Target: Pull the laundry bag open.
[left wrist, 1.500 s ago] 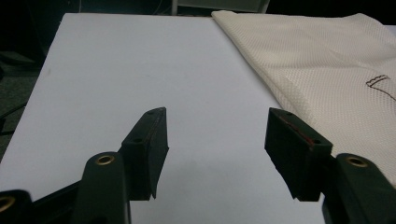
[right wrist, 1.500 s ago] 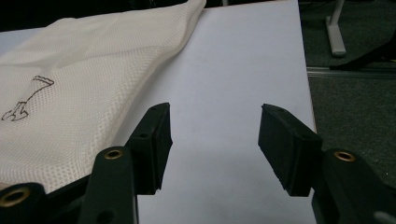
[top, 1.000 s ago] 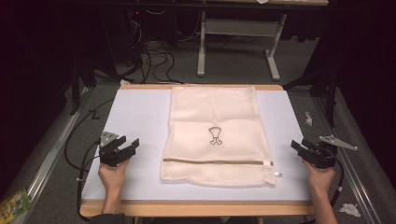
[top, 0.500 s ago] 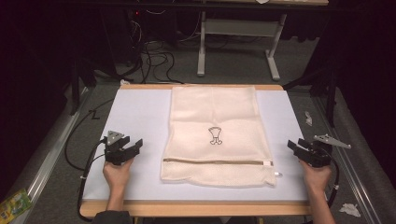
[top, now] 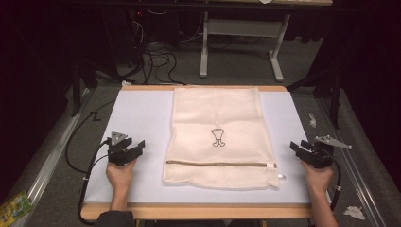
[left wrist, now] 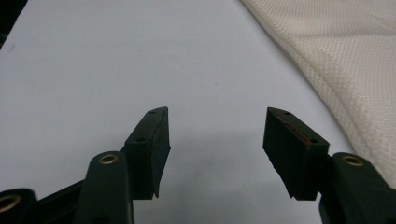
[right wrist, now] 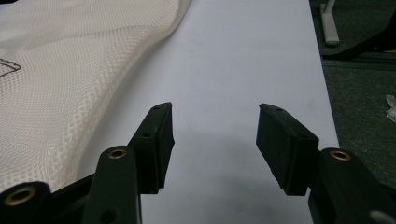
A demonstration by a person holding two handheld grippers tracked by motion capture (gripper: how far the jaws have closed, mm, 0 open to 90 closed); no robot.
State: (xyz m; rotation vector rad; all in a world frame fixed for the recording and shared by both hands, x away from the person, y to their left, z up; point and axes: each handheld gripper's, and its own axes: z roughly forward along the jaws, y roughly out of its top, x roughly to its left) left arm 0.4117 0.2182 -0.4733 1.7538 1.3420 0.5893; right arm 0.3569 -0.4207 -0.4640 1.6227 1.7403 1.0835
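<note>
Bag: cream mesh laundry bag lying flat in the middle of the white table mat, zipper running across near the person's edge, small printed emblem facing up.
Left gripper: left gripper resting on the mat well to the left of the bag, jaws standing apart with nothing between them; bare mat showing between the pads in the left gripper view, mesh edge lying off to one side.
Right gripper: right gripper sitting near the mat's right edge, just beside the bag's lower right corner, jaws likewise spread and gripping nothing; mesh lying beyond one jaw in the right gripper view.
Zipper pull: small pale tab poking out at the bag's right end, too small for telling its position exactly.
Risk, slipping: pinching only the top mesh layer, probably dragging the whole bag across the smooth mat instead of opening or folding it.
Risk, snagging: hard jaw corners possibly catching in the open weave and pulling threads.
Risk, missing: closing on the tiny pull likely failing, the tab lying flat against the mat.
Risk, edge: right gripper working close to the mat's edge, possibly pushing the corner off.
Risk, cable: trailing left cable possibly tugging the hand off line.
</note>
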